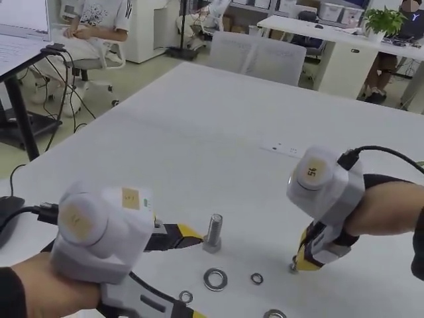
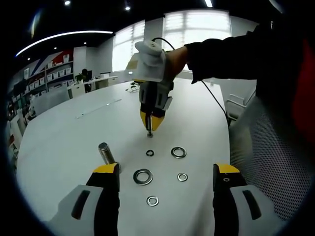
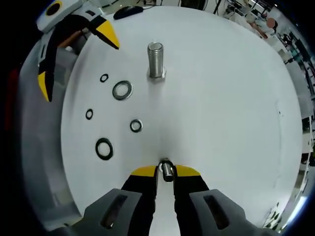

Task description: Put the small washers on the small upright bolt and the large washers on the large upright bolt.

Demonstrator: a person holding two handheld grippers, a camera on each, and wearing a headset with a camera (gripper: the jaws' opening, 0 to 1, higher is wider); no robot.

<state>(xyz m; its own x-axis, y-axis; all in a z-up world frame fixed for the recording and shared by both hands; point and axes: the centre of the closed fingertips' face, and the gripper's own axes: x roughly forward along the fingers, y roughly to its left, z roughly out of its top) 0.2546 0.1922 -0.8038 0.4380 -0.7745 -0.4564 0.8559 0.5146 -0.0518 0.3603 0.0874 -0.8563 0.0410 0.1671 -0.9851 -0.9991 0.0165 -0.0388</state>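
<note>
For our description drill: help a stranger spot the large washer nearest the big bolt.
On the table stands a large upright bolt. Beside it lies the large washer, wider than the small washers and nearer the bolt than the other large washer.

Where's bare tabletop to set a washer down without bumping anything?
Free: the wide tabletop beyond the large bolt, toward the far edge. Crowded: the near strip between left gripper and right gripper, where five washers lie beside the small bolt.
</note>
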